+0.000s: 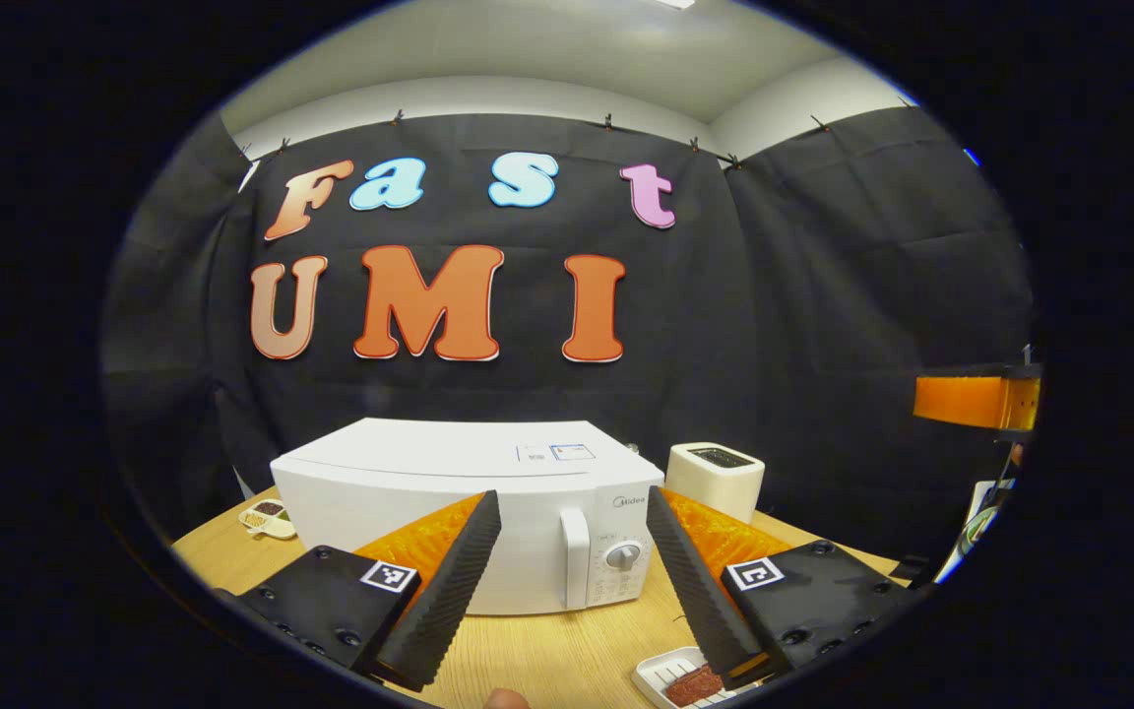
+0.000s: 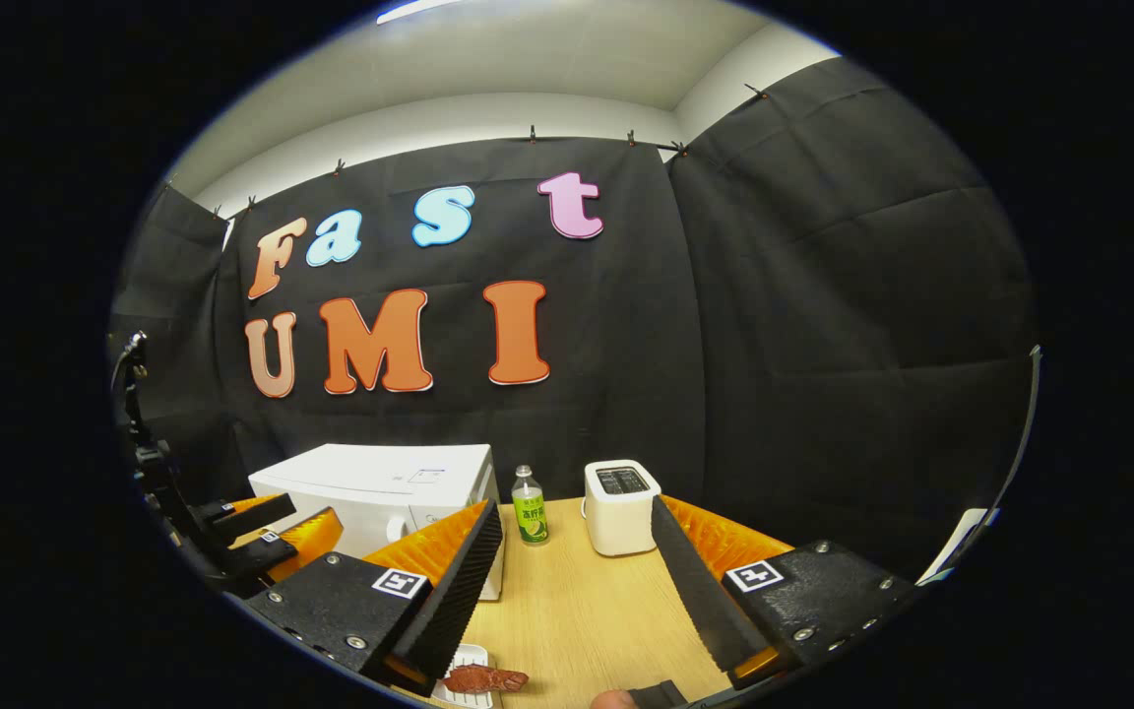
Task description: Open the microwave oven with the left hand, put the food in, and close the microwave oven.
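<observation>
A big wooden table (image 1: 567, 650) holds everything. The largest thing on it is the white microwave oven (image 1: 449, 492), and its door is closed. It has a white handle (image 1: 575, 556) and a round knob (image 1: 623, 555) on the front. To the right of it stands a small white toaster (image 2: 620, 505). Between the two stands a green bottle (image 2: 529, 506).

The left gripper (image 1: 572, 581) hovers in front of the microwave oven. Its two fingers are spread wide apart and hold nothing.

The right gripper (image 2: 577, 591) hovers over the table, near the toaster. Its fingers are wide apart too, with nothing in them.

The food (image 2: 483, 678) is a small red-brown piece. It lies on a little white tray (image 1: 661, 672) at the near edge of the table, in front of the microwave oven. Another small dish (image 1: 268, 517) sits at the far left.
</observation>
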A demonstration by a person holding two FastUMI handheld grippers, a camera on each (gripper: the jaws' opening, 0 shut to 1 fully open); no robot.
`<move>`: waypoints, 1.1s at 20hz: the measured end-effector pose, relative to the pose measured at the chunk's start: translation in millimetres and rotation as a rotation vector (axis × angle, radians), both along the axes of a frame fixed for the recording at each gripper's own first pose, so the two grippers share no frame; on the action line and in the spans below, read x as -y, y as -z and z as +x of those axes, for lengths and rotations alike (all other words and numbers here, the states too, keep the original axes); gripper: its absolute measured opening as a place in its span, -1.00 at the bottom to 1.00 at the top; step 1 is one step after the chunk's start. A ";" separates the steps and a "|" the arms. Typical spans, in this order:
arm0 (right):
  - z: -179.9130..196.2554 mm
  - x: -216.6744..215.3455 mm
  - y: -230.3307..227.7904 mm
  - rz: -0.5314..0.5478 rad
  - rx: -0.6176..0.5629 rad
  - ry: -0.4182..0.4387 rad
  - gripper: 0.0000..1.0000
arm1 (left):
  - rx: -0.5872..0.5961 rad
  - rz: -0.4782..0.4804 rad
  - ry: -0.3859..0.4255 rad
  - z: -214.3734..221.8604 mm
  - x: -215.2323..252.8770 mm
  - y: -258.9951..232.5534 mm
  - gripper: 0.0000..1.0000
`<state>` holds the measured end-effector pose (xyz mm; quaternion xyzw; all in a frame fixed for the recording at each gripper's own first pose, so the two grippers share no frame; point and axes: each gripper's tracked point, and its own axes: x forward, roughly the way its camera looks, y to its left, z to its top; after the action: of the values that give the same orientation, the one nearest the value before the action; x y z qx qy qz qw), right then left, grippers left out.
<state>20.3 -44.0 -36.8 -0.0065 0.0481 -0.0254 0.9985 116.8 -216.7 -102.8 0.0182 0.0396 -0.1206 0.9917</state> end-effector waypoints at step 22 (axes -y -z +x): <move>-3.3 25.0 22.1 0.042 -0.053 0.022 0.89 | -0.206 0.039 -0.044 97.9 24.6 144.6 0.10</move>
<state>17.0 -69.0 -58.8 0.0146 0.0753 -0.0352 0.9964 214.7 -241.3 -247.4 0.0243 0.1439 -0.0991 0.9843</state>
